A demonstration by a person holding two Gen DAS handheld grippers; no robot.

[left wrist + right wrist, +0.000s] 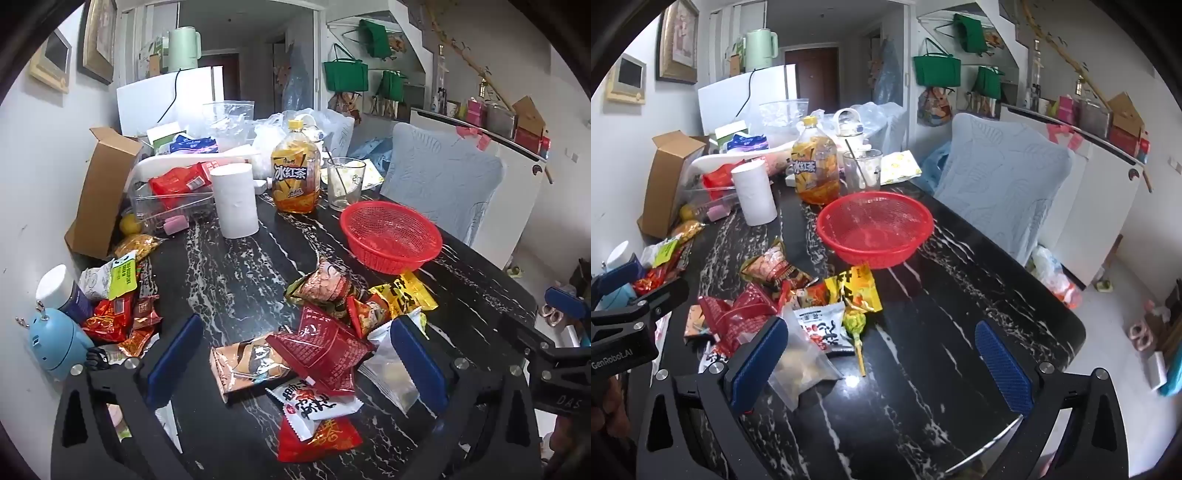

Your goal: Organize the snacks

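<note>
- Left wrist view: black marbled tabletop [236,273] carries a loose heap of snack packets [325,339], near the empty red basket [391,236]. A second pile of packets [114,310] lies along the wall side. The left gripper [295,358] hovers over the heap, jaws wide, holding nothing.
- Right wrist view: the right gripper [882,354] hangs beside the heap, jaws wide and empty, and a lollipop [855,325] lies between them. Nothing sits in the basket, so sorting looks barely begun.
</note>
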